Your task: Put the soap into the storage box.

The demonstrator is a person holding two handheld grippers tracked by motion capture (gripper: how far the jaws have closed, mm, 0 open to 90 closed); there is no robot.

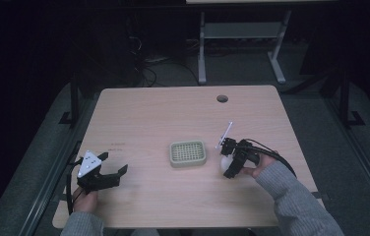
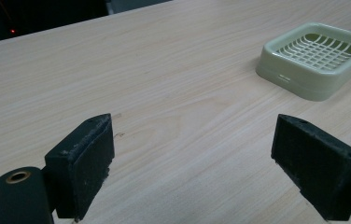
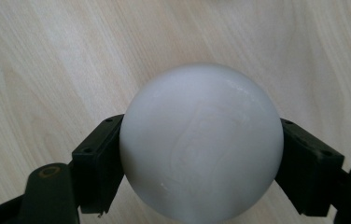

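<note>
A white rounded bar of soap (image 3: 200, 142) sits between the jaws of my right gripper (image 3: 200, 158), which presses it from both sides. From above, the soap (image 1: 226, 161) shows as a small white patch at my right gripper (image 1: 230, 158), just right of a pale green slatted soap dish (image 1: 187, 153). The dish (image 2: 314, 58) is empty and lies at the upper right of the left gripper view. Near the table's front left my left gripper (image 1: 113, 163) stands open over bare wood, its jaws wide apart (image 2: 192, 158).
The light wooden table (image 1: 148, 113) has a round cable hole (image 1: 222, 98) near its back edge. Beyond the table stand a desk's white legs (image 1: 202, 49) and loose cables on a dark floor. Dark rails run along both table sides.
</note>
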